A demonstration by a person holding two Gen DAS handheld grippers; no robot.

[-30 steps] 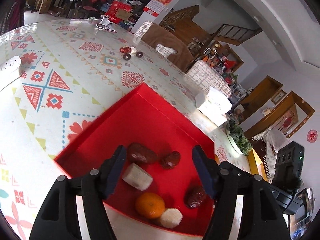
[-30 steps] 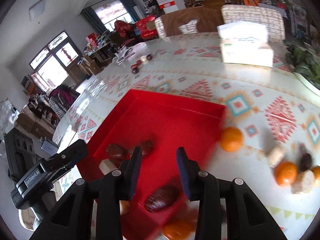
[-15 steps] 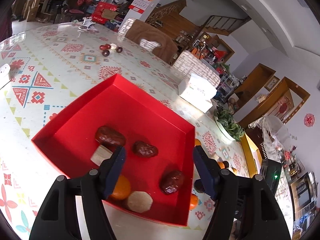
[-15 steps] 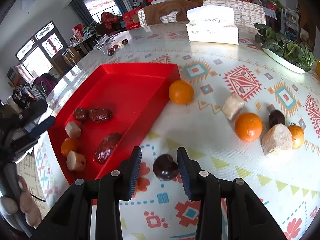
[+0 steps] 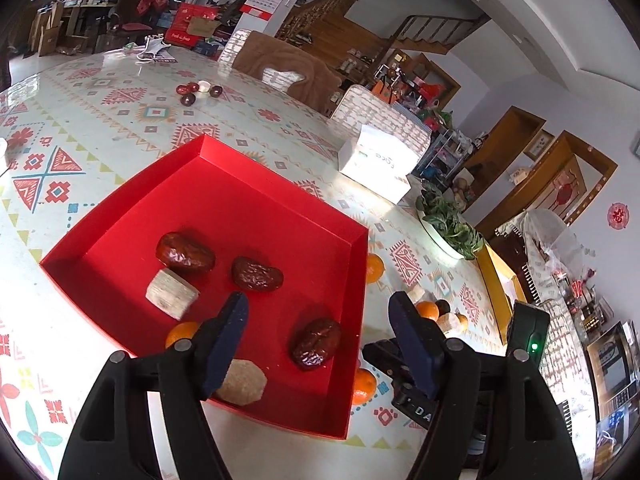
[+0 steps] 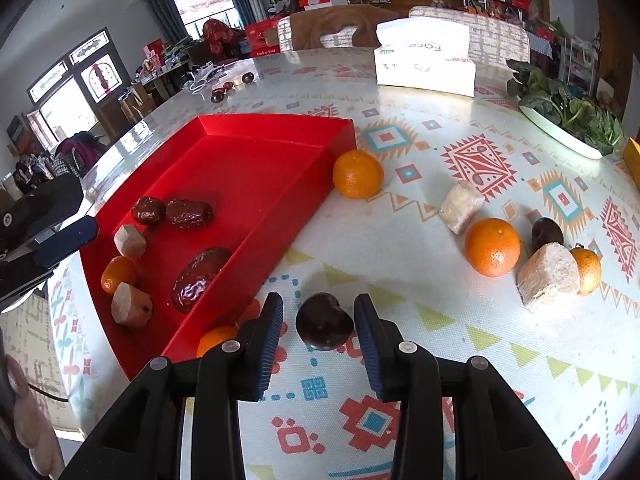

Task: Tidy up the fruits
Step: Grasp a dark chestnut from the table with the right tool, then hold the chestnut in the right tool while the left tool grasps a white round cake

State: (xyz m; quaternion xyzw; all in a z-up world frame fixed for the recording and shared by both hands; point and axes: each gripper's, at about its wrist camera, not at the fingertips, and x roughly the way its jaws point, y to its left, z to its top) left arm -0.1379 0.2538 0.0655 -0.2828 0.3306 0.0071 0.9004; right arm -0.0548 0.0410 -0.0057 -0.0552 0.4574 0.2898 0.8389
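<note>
the right gripper (image 6: pixel 318 326) hangs low over the table (image 6: pixel 400 248) with its jaws partly open on either side of a dark chestnut (image 6: pixel 325 327); a gap shows on each side, so the pads are not touching it. the chestnut lies on the cloth just outside the red tray (image 6: pixel 256 128), near its front corner, with a small orange (image 6: pixel 216 339) beside the left finger. further right lie two oranges (image 6: pixel 493 247), pale cane pieces (image 6: pixel 549 278) and another chestnut (image 6: pixel 547 232), close together; one more orange (image 6: pixel 357 174) touches the tray's far wall.

the left gripper (image 5: pixel 318 320) hovers over the tray's (image 5: pixel 280 184) near end, jaws wide and empty. in the tray lie three red dates (image 5: pixel 185 253), two cane pieces (image 5: pixel 171 294) and an orange (image 5: pixel 181 333). a tissue box (image 5: pixel 376 166) and a plate of greens (image 5: pixel 448 224) stand well beyond.
</note>
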